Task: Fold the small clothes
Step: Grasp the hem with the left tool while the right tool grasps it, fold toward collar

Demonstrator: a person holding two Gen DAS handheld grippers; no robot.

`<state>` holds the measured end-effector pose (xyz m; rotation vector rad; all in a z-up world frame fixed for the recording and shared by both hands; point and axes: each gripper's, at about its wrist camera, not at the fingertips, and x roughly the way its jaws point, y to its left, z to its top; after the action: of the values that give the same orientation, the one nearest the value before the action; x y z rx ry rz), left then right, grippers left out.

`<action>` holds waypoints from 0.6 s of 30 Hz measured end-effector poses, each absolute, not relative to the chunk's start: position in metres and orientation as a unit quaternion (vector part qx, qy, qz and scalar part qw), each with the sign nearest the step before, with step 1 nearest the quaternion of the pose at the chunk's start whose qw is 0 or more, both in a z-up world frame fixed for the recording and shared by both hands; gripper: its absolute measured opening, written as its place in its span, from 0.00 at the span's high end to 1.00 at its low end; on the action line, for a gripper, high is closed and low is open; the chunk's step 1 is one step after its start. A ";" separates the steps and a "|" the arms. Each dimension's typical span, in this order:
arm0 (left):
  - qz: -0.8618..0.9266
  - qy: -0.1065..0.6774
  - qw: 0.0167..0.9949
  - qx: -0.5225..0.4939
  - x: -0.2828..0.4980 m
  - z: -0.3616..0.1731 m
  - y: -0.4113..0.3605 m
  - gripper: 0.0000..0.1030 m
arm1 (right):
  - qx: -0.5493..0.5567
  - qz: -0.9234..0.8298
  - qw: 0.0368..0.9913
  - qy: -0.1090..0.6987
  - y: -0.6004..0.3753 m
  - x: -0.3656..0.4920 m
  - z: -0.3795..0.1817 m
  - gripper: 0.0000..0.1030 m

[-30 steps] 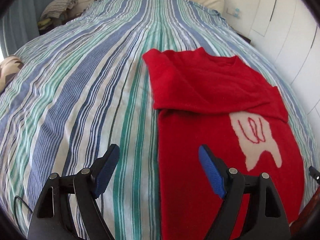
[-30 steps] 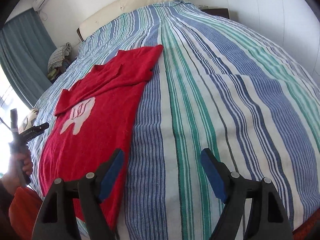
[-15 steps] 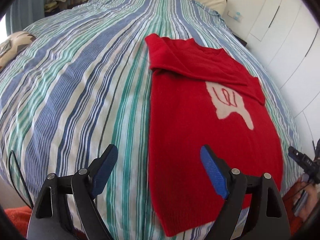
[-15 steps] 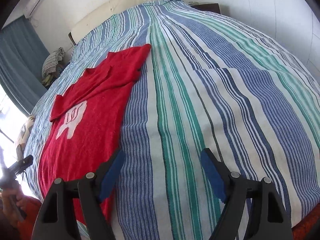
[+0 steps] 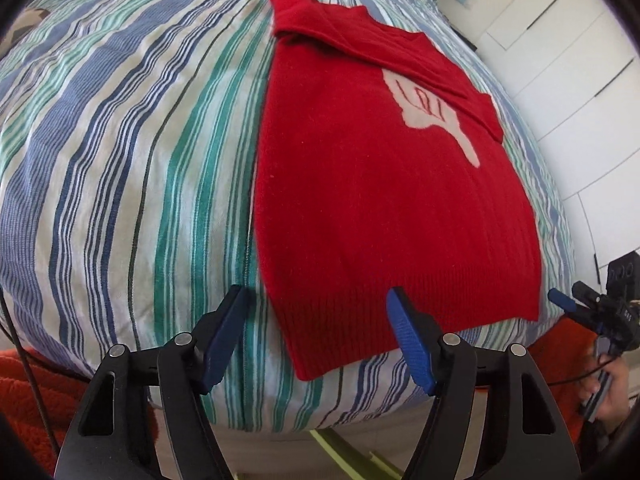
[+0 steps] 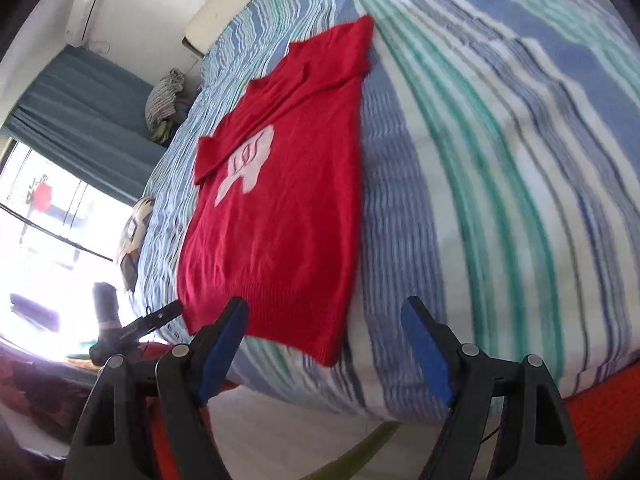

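A small red knit sweater (image 5: 372,184) with a pale motif lies flat on the striped bedcover (image 5: 120,168), sleeves folded across its chest. Its ribbed hem lies near the bed's front edge. My left gripper (image 5: 320,332) is open and empty, hovering over the hem's left corner. In the right wrist view the sweater (image 6: 280,208) lies left of centre. My right gripper (image 6: 324,344) is open and empty, just off the hem's right corner. The right gripper also shows at the right edge of the left wrist view (image 5: 576,308).
The bedcover (image 6: 500,160) drops off at the front edge to the floor. White cupboards (image 5: 568,60) stand on the right. A window and blue curtain (image 6: 80,100) lie on the left, with a patterned cushion (image 6: 134,236) on the bed's far side.
Both grippers have pulled back toward the foot of the bed, from beside the sweater's body to its hem. The sweater has not moved. Both stay open.
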<state>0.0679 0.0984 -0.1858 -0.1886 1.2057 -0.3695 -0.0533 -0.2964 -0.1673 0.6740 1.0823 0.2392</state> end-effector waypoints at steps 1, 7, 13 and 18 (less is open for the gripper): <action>-0.168 0.572 0.798 -0.085 0.067 -0.189 0.097 0.36 | 0.310 0.125 0.790 0.513 -0.289 -0.053 -0.172 0.25; -0.180 0.606 0.769 -0.094 0.063 -0.203 0.089 0.94 | 0.285 0.146 0.760 0.566 -0.259 -0.033 -0.205 0.78; -0.215 0.579 0.768 -0.172 0.068 -0.173 0.102 0.97 | 0.305 0.142 0.796 0.503 -0.266 -0.028 -0.166 0.95; -0.243 0.500 0.798 -0.231 0.130 -0.114 0.107 0.97 | 0.321 0.130 0.838 0.422 -0.293 0.019 -0.119 0.95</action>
<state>0.1299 0.1069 -0.1140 -0.4962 1.0739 -0.5213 0.0188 -0.2928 -0.1188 0.6789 0.8931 0.2742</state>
